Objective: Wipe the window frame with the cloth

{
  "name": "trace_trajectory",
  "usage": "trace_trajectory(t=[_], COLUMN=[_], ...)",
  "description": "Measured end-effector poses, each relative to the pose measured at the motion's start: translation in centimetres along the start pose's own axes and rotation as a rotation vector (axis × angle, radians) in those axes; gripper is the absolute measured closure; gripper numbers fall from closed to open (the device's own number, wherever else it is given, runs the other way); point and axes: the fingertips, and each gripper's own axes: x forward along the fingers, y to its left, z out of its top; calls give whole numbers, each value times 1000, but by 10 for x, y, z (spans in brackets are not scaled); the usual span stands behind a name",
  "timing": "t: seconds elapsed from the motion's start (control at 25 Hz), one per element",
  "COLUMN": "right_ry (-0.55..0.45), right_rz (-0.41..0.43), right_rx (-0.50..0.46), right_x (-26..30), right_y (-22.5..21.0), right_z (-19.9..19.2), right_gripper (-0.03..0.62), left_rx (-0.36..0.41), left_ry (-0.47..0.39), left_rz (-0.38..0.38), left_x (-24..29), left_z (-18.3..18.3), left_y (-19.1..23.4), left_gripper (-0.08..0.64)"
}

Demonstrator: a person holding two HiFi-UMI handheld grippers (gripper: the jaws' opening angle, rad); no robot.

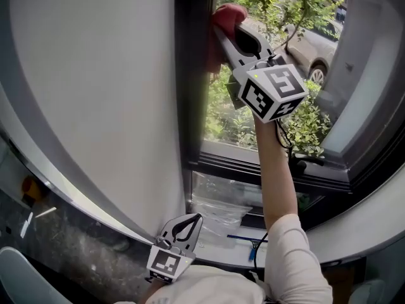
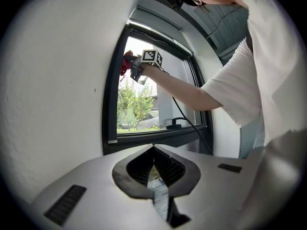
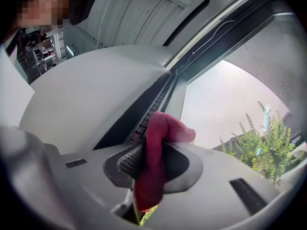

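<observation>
A red cloth (image 1: 226,16) is pinched in my right gripper (image 1: 235,30), which is raised high and presses it against the dark vertical window frame (image 1: 191,75). In the right gripper view the cloth (image 3: 156,157) hangs between the shut jaws, right beside the frame's dark strip (image 3: 144,111). The left gripper view shows the same cloth (image 2: 126,63) and right gripper (image 2: 135,67) up at the frame's left upright (image 2: 111,99). My left gripper (image 1: 185,228) hangs low by the wall, its jaws together with nothing between them (image 2: 154,153).
A white wall (image 1: 95,94) runs left of the window. The dark sill (image 1: 266,170) spans the bottom, with a black cable (image 1: 285,138) trailing from my right gripper. Clear plastic (image 1: 221,204) lies below the sill. Greenery and a parked car (image 1: 313,46) show outside.
</observation>
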Motion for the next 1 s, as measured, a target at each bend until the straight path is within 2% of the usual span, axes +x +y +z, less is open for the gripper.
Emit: trace_trajectory(t=[0.2, 0.64, 0.8, 1.0], right_ry=[-33, -68, -96, -68], right_rz=[-12, -33, -16, -37], right_rx=[59, 127, 197, 152], right_x=[1, -5, -7, -9], right_y=[2, 6, 6, 8], right_z=[1, -14, -15, -20], right_gripper=[502, 503, 502, 503], left_rx=[-2, -14, -14, -8], left_ry=[16, 27, 26, 30], left_rz=[3, 5, -1, -7], left_x=[3, -1, -2, -4], left_z=[-4, -10, -10, -9], left_y=[4, 6, 4, 3], left_gripper=[552, 552, 552, 552])
